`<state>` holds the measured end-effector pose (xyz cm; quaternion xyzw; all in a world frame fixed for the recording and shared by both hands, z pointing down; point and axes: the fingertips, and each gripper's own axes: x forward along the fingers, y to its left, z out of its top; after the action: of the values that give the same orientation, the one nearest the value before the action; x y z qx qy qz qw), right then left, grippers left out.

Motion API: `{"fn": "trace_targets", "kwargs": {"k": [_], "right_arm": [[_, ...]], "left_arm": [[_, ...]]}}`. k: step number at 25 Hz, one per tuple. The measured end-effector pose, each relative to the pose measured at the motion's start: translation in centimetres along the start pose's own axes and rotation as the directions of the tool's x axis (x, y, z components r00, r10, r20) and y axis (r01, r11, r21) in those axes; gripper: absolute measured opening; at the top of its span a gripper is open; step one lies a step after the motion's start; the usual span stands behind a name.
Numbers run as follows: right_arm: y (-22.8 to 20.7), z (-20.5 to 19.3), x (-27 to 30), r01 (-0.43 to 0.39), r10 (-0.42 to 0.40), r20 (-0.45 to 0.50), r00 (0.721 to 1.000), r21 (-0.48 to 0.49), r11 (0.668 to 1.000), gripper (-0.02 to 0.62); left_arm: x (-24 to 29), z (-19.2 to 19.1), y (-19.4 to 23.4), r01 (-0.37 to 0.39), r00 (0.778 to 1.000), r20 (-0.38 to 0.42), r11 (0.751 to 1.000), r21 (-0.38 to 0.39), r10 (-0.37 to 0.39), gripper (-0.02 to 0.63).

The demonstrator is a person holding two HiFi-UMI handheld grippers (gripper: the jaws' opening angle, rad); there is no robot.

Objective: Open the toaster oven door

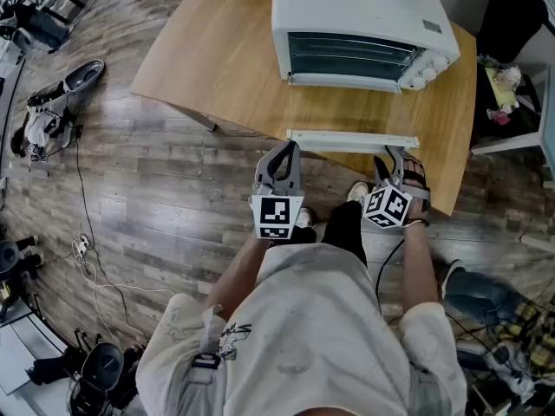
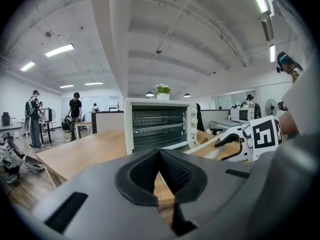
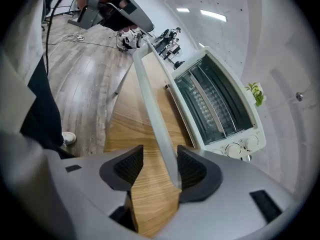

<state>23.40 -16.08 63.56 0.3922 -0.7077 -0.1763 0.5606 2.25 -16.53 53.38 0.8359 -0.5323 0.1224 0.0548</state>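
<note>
- Head view: the white oven stands on a wooden table, its front facing the person.
- Its door is swung fully down and lies level, and the wood shows through the glass.
- The door's handle runs along the table's near edge.
- The left gripper hovers just short of the handle's left end, over the plank floor.
- The right gripper sits at the handle's right end.
- Left gripper view: the left gripper's jaws meet at their tips with nothing between them.
- The oven stands ahead on the table, its cavity and racks bare to view, and a small plant sits on top.
- The right gripper shows at the right, by the lowered door.
- People stand far back in the room.
- Right gripper view: the right gripper's jaws stand apart around the handle.
- The bar lies close along one pad and clear of the other, so nothing is clamped.
- The oven sits to the right of the bar, its knobs nearest.
</note>
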Motion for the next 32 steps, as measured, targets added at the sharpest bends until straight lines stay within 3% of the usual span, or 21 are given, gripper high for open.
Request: {"fn": "trace_targets", "kwargs": {"k": [3,10,13,25,32], "right_arm": [[0.6,-0.1,0.2,-0.016,0.016,-0.012,1.000,0.009,1.000,0.229],[2.6,-0.2,0.7,-0.038,0.039,-0.013,0.999,0.063,0.997,0.334],[2.9,-0.2,0.8,-0.038,0.039,-0.013,0.999,0.077,0.996,0.351],[2.8,0.2,0.6,-0.051,0.051,0.005,0.999,0.193,0.980,0.368],[2.7,0.7,0.6,-0.058,0.053,0.025,0.998,0.324,0.944,0.383]], "left_arm": [[-0.1,-0.4,-0.3,0.006,1.000,-0.010,1.000,0.001,-0.006,0.014],[-0.3,-1.8,-1.2,0.027,0.999,-0.036,1.000,-0.006,-0.028,0.015],[-0.3,-2.5,-1.5,0.035,0.998,-0.051,0.999,-0.011,-0.036,0.014],[0.1,-3.4,-2.0,0.048,0.996,-0.072,0.999,-0.019,-0.050,0.015],[0.4,-3.5,-1.8,0.048,0.996,-0.076,0.999,-0.023,-0.050,0.014]]}}
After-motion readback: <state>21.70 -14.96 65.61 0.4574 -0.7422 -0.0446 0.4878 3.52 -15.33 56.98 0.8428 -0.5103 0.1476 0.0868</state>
